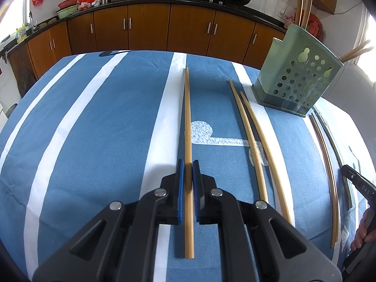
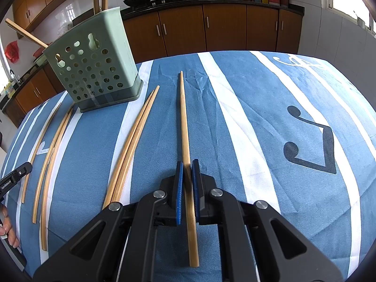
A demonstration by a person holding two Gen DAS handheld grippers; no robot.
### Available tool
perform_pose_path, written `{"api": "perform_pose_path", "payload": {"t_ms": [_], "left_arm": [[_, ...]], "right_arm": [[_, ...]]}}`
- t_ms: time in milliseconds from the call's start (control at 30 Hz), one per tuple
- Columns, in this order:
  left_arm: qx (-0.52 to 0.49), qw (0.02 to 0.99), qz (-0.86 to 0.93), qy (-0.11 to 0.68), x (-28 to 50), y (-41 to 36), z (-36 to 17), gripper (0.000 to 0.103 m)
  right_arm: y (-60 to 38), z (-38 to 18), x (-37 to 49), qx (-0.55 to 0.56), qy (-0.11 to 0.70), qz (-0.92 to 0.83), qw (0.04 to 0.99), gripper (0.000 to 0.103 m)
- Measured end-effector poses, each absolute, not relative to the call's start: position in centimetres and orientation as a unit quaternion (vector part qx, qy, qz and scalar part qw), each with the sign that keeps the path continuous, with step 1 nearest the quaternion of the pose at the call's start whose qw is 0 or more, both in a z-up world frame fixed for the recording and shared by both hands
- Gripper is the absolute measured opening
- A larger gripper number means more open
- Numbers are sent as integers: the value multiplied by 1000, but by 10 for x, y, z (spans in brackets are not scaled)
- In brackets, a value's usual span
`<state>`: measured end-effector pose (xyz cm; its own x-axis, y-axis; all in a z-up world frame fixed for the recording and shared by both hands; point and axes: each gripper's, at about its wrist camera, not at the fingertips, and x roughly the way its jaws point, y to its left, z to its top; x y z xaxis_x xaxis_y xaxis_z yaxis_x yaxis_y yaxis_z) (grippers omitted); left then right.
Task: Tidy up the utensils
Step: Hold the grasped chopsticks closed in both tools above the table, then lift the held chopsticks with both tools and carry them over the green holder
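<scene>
Left wrist view: the left gripper (image 1: 188,164) pinches one chopstick (image 1: 187,122) between its blue pads; the stick's long axis runs toward 12 o'clock, along the gripper's own line. The holder (image 1: 296,80) stands on the cloth-covered surface (image 1: 94,129) at about 2 o'clock, well apart, with sticks already upright in it. A loose pair (image 1: 253,136) lies between gripper and holder, and more sticks lie at 3 o'clock.

Right wrist view: the right gripper (image 2: 187,164) likewise pinches a single chopstick (image 2: 184,122), axis toward 12 o'clock. Here the holder (image 2: 94,70) lies at 10 o'clock, with a loose pair (image 2: 134,141) between.

Judged from both views, the holder sits between the two hands, neither plainly nearer; each stick would need tipping upright, then carrying inward over the rim.
</scene>
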<state>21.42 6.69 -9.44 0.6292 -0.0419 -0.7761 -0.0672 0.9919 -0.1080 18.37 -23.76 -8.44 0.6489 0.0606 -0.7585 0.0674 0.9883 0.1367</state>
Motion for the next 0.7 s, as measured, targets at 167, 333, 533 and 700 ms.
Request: {"api": "perform_pose_path", "payload": {"t_ms": [167,333,533,700], "left_arm": [[-47,900,5,433,202,61,-94,10],[-31,900,6,434,196,57,-94,9],[-22,900,4,436,192,56,-88,8],[-42,916,-1,398,183,62,-55,8]], "right_arm": [[-234,-84,176,63,420,-2,905,9],[-236,-85,174,70,419,5,905,8],[-244,-63,163,83,385,3,919,7],[-254,-32,157,95,341,2,935,7]]}}
